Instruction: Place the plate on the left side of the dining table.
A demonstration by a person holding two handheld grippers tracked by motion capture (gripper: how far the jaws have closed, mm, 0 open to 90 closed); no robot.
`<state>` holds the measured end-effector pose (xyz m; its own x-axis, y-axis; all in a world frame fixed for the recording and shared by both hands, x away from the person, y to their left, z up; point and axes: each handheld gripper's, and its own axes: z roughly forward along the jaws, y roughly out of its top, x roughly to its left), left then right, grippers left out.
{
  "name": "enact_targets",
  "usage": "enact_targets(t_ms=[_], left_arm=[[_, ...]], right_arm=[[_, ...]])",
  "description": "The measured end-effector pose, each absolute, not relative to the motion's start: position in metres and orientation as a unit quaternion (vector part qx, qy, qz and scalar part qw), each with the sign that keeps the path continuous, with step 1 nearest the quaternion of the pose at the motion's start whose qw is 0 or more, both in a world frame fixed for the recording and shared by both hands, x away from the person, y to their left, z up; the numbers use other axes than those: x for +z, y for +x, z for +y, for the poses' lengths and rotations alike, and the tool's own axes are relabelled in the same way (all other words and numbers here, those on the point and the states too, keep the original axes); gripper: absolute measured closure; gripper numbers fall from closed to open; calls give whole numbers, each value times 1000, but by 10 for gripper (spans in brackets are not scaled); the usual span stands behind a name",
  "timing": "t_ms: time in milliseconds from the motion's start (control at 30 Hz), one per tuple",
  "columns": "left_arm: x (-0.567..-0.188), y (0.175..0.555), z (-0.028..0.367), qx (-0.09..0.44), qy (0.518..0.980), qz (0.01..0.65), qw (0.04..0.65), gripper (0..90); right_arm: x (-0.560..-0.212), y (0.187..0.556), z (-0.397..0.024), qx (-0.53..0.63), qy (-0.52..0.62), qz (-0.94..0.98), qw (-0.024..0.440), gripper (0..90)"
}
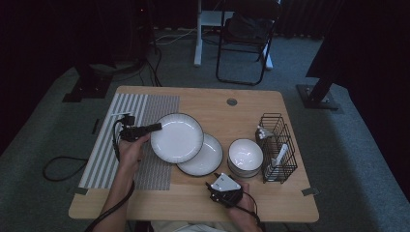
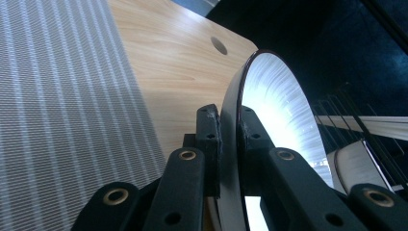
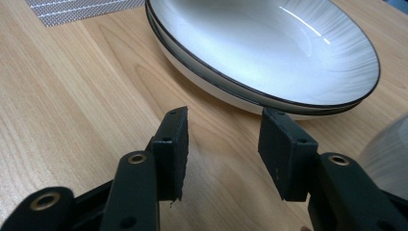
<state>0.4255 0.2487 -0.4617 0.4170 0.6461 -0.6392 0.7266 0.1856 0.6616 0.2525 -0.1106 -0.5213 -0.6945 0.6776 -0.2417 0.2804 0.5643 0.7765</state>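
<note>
Jaws of the left gripper (image 1: 153,127) are clamped on the rim of the top plate (image 1: 177,137), held tilted at frame centre over the lower plate (image 1: 205,159). Right gripper (image 1: 215,185) jaws are parted, nothing between them; the lower plate is seen just ahead of them, up-frame, rim facing the pads.

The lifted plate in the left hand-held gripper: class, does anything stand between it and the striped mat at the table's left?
Nothing visible does. The left hand-held gripper clamps the plate by its rim, lifted above the stacked plates. The striped mat lies right beside it, with bare mat in between.
</note>
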Motion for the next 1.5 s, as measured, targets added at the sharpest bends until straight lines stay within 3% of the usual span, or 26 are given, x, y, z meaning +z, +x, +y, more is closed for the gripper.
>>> enact_targets(t_ms=[1000, 1500], left_arm=[[-468, 421, 335, 8, 583, 597, 551, 836], [-474, 424, 355, 29, 572, 621, 535, 836]], right_arm=[[-527, 255, -108, 359, 281, 852, 258, 518], [-527, 255, -107, 360, 278, 853, 255, 520]])
